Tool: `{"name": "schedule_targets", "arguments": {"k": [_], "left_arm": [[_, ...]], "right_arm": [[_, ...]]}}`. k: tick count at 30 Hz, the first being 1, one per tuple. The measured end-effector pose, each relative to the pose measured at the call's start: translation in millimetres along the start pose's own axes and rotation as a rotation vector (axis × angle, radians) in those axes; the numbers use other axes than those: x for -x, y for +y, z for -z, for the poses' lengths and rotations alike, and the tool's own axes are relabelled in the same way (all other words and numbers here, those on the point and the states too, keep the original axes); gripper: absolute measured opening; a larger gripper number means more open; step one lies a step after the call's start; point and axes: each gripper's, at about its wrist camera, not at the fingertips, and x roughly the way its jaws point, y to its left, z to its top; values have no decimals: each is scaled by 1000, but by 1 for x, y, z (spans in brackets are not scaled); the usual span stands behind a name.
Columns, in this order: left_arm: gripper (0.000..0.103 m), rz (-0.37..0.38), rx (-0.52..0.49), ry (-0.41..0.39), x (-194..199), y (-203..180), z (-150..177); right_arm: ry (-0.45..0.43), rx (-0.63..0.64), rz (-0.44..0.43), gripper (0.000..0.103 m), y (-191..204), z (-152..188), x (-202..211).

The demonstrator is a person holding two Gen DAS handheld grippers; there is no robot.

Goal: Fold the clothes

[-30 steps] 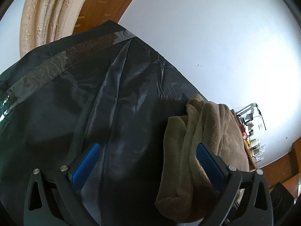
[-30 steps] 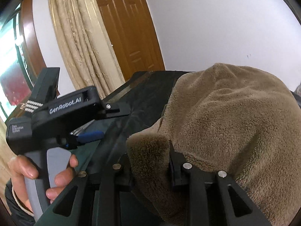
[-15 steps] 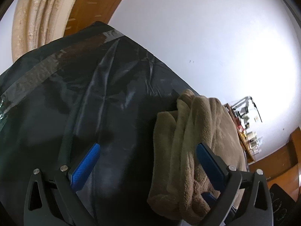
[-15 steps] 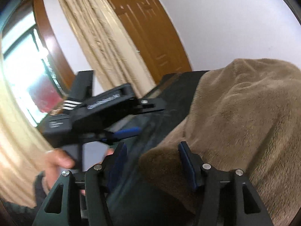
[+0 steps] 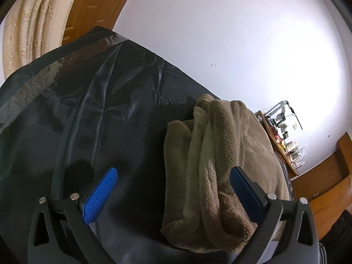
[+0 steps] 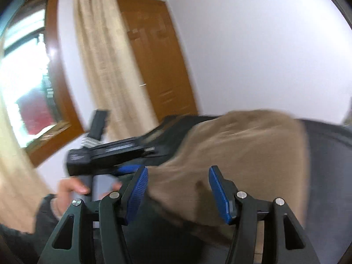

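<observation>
A folded brown fleece garment (image 5: 222, 154) lies in thick layers on a table covered with a shiny black sheet (image 5: 92, 114). My left gripper (image 5: 173, 171) stands wide open just above the sheet. Its right finger is beside the garment's near edge and its left finger is over bare sheet. In the right wrist view the picture is blurred. My right gripper (image 6: 178, 169) is open, with a corner of the garment (image 6: 242, 145) lying loosely between its blue pads (image 6: 136, 191). The left gripper's black body (image 6: 105, 154) shows there too, held by a hand (image 6: 72, 187).
A grey tape strip (image 5: 44, 83) runs along the sheet's far edge. Beyond stand a beige curtain (image 6: 105, 61), a wooden door (image 6: 158, 61) and a white wall. A bright window (image 6: 24, 83) is at the left. A cluttered shelf (image 5: 283, 136) and wooden furniture (image 5: 323, 176) are far right.
My right gripper let go of the brown garment's fold, opened and drew back and to the side. The left gripper stayed open and barely shifted.
</observation>
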Motion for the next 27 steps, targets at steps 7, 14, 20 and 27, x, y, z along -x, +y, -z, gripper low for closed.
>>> {"name": "schedule_targets", "arguments": {"k": [7, 14, 20, 27], "left_arm": [[102, 25, -75, -11, 6, -16, 6], [102, 72, -180, -104, 32, -40, 6], [102, 263, -323, -63, 41, -86, 18], [102, 137, -487, 30, -1, -115, 38]], "right_arm": [[29, -81, 173, 59, -47, 11, 27], [54, -91, 231, 59, -60, 25, 39], [47, -76, 254, 59, -59, 19, 40], [91, -54, 250, 59, -60, 25, 35]]}}
